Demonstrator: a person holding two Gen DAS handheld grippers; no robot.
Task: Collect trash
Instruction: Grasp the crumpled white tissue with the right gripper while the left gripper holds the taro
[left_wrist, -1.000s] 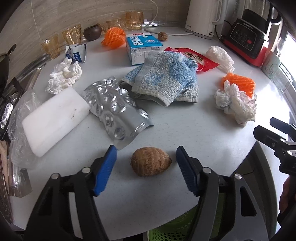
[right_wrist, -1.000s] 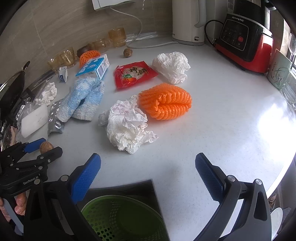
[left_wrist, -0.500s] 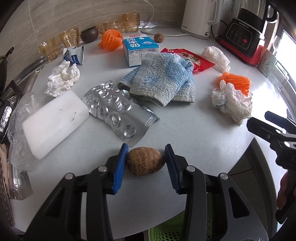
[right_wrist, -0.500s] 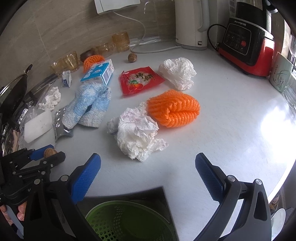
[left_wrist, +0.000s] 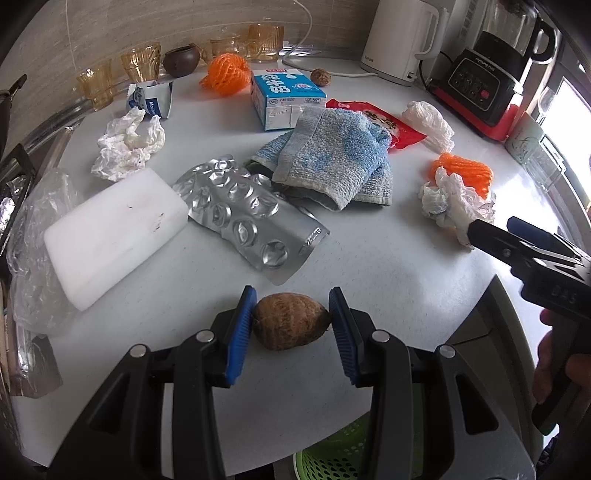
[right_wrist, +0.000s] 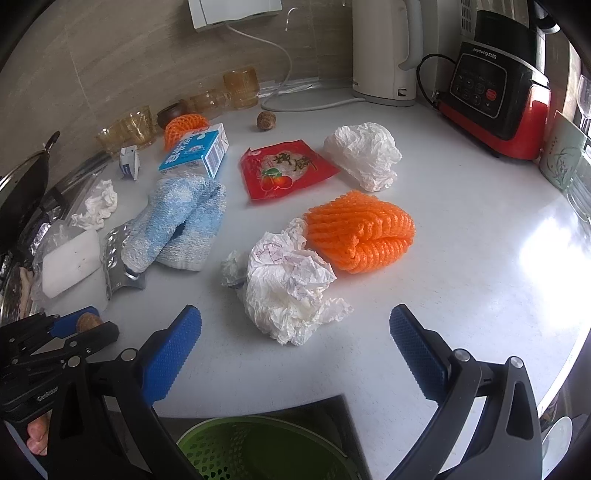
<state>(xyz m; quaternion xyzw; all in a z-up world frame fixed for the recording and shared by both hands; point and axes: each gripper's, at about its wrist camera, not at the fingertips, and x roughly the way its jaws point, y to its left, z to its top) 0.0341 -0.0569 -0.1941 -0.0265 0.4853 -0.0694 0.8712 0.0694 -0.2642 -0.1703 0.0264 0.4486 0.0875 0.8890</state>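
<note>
My feeds are bright with daylight coming from the right. In the right wrist view it burns a white glare patch into the countertop (right_wrist: 546, 258), washing out the surface there. In the left wrist view the window (left_wrist: 569, 110) is blown out. Shadows are soft and short. Both fisheye pictures bend strongly toward dark, vignetted corners. Focus is sharp; I see no motion blur.

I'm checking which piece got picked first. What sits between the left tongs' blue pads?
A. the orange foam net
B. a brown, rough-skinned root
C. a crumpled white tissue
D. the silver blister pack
B: the left tongs have both blue pads pressed against the brown root on the counter.
</note>
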